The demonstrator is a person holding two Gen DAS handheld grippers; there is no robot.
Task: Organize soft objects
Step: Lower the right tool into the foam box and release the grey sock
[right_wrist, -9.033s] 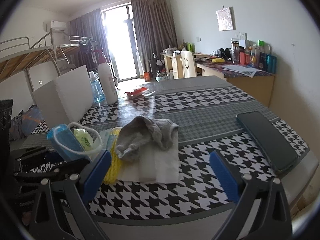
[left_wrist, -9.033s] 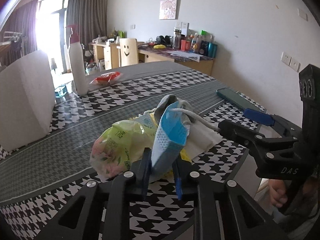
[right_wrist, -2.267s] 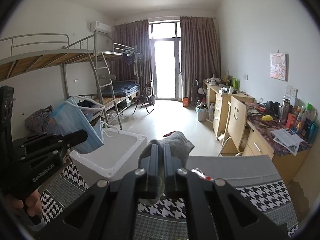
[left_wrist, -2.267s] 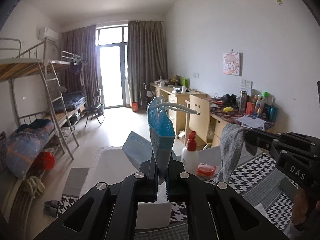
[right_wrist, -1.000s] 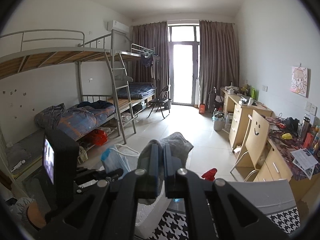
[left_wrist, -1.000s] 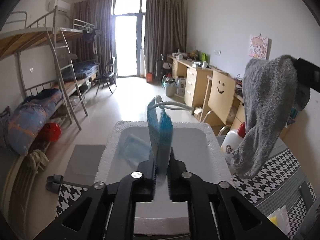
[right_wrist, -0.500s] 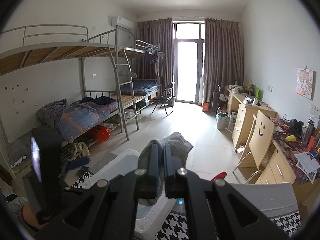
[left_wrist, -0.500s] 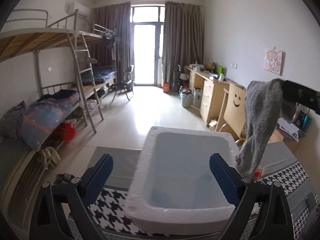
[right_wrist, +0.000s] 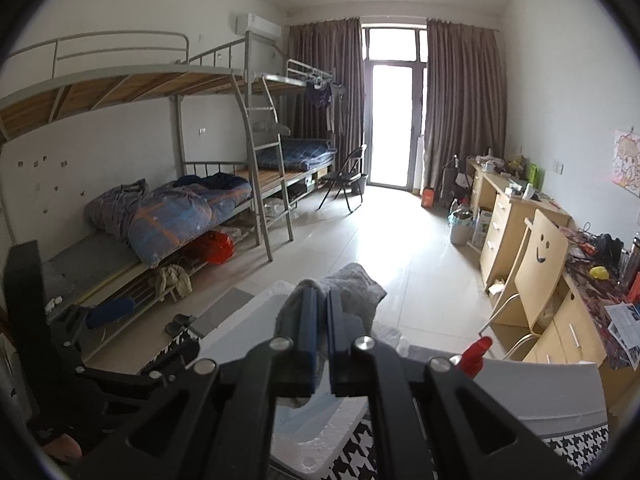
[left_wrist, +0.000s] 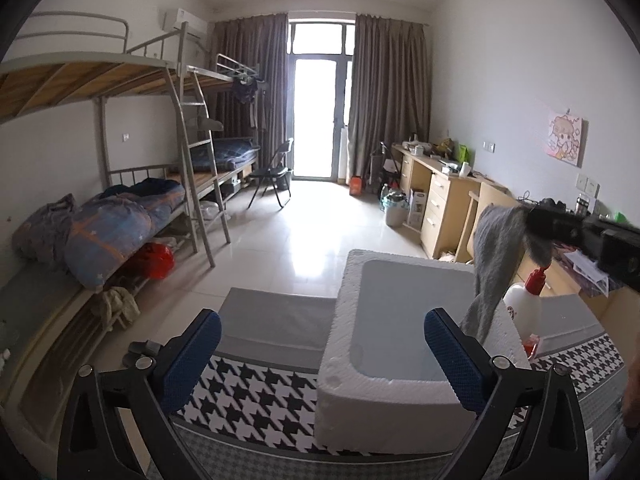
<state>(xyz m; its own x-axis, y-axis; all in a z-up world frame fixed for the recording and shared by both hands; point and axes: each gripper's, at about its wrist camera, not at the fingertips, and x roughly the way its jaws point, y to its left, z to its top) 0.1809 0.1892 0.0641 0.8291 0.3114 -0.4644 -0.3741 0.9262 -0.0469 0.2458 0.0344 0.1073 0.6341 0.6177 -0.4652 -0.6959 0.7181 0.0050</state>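
The left gripper (left_wrist: 322, 354) has its blue-padded jaws opening wide, with nothing between them; it looks down at the near rim of the foam box (left_wrist: 404, 384), which sits on the houndstooth table (left_wrist: 256, 392). In the left view the box fills the 5 o'clock area.

The right gripper (right_wrist: 322, 336) is clamped tight on a grey sock (right_wrist: 352, 284), whose cloth bulges out past the pads towards 12 o'clock. In the left view the sock (left_wrist: 494, 264) hangs at 3 o'clock from the black jaws, its lower end draped over the box's right wall. In the right view a pale blue mask (right_wrist: 316, 412) shows inside the box, just under the gripper.

A white bottle (left_wrist: 522, 308) with a red pump stands just right of the box; its round red label is too small to read. No other writing can be read. A chair (right_wrist: 540, 256) at 3 o'clock in the right view has a smiley face on its backrest. The left tool (right_wrist: 60, 344) and a bit of a hand (right_wrist: 62, 450) show at 8 o'clock there.
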